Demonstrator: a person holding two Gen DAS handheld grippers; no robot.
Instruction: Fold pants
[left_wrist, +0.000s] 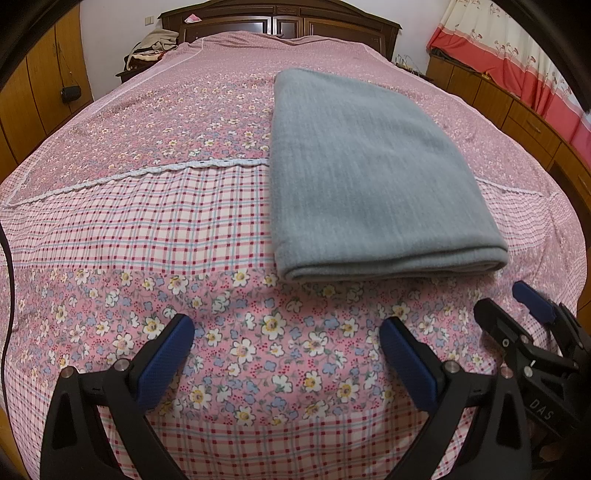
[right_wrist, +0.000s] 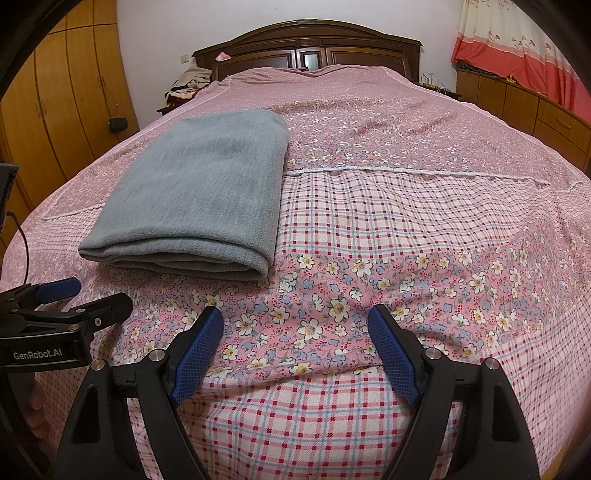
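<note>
The grey pants (left_wrist: 369, 177) lie folded into a flat rectangle on the pink floral bedspread (left_wrist: 155, 206), with the thick folded edge nearest me. In the right wrist view the pants (right_wrist: 199, 195) sit left of centre on the bedspread (right_wrist: 406, 229). My left gripper (left_wrist: 286, 328) hovers open over the bedspread, just short of the pants' near edge, nothing between its blue pads (left_wrist: 162, 365). My right gripper (right_wrist: 295, 321) is likewise open and empty, right of the pants' near corner. The right gripper (left_wrist: 517, 306) shows at the lower right of the left wrist view, the left gripper (right_wrist: 92, 291) at the lower left of the right wrist view.
A dark wooden headboard (right_wrist: 306, 48) stands at the far end of the bed. Wooden wardrobes (right_wrist: 66, 96) line the left wall, low wooden drawers (right_wrist: 535, 110) with a red and cream curtain (right_wrist: 517, 40) the right. A heap of clothes (right_wrist: 188, 83) lies beside the headboard.
</note>
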